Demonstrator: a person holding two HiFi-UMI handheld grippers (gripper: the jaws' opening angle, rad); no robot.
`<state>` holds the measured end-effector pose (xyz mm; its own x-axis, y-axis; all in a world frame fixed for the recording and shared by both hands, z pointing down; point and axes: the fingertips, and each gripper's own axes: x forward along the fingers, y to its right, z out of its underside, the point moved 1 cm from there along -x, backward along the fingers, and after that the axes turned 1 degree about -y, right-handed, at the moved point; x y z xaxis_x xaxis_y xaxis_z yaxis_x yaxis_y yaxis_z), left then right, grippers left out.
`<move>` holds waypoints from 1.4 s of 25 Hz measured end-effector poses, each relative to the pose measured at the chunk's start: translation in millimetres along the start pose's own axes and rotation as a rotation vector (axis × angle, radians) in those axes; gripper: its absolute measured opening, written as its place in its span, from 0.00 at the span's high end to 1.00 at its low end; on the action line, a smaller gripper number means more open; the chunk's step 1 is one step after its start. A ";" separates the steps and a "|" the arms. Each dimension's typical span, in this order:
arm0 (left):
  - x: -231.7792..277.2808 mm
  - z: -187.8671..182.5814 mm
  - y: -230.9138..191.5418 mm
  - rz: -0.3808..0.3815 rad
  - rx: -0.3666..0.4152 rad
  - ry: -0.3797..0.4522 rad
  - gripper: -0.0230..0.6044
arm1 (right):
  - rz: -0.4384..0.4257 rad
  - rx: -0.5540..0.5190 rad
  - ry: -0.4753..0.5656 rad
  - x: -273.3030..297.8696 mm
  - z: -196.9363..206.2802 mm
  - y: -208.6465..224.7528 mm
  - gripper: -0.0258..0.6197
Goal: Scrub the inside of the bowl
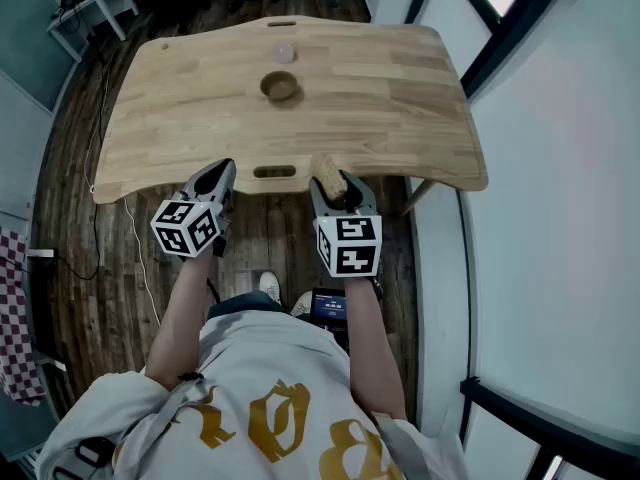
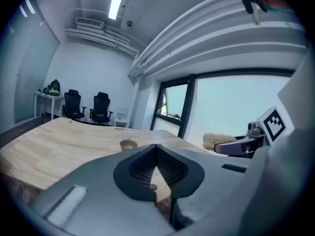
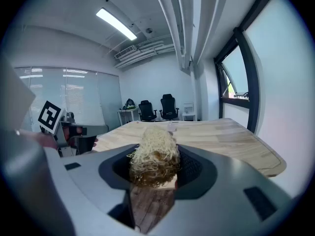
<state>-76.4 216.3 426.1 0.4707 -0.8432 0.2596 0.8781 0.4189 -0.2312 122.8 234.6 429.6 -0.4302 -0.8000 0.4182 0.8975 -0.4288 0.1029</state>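
Judging by its look, the small brown bowl (image 1: 280,86) is light, rigid and apt to skid on the smooth wooden table (image 1: 400,118). It wants steadying at the rim, say at its 9 o'clock side. It sits well apart from both grippers, toward 12 o'clock. Both forearms reach forward side by side at the table's near edge. The right gripper (image 1: 328,183) clamps a soft, springy fibre scrubber (image 3: 153,156). The left gripper (image 1: 222,171) has its jaws meeting at the tips, nothing between.

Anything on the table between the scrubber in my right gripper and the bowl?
Nothing visible does. Only bare tabletop lies between the scrubber, held in the right gripper, and the bowl. The small clear object sits beyond the bowl, off the path.
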 end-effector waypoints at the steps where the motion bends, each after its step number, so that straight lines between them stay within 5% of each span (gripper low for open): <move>1: 1.1 -0.4 -0.2 -0.001 0.001 0.000 0.96 | -0.001 0.000 0.002 0.9 -0.3 1.6 0.66; 13: 13.8 -0.1 0.0 -0.011 0.001 -0.004 0.96 | -0.002 -0.002 0.003 6.2 0.8 14.7 0.66; 22: 44.3 4.5 -19.5 -0.008 -0.053 -0.014 0.96 | -0.096 0.090 0.032 40.9 -9.1 23.8 0.66; 35: 180.4 -28.1 -116.7 -0.034 -0.067 -0.049 0.96 | -0.033 0.074 -0.072 183.4 -41.4 81.9 0.66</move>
<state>-96.4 5.8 473.5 0.4462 -0.8383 0.3133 0.8865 0.3659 -0.2833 113.4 35.5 477.4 -0.4542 -0.7523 0.4773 0.8887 -0.4206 0.1827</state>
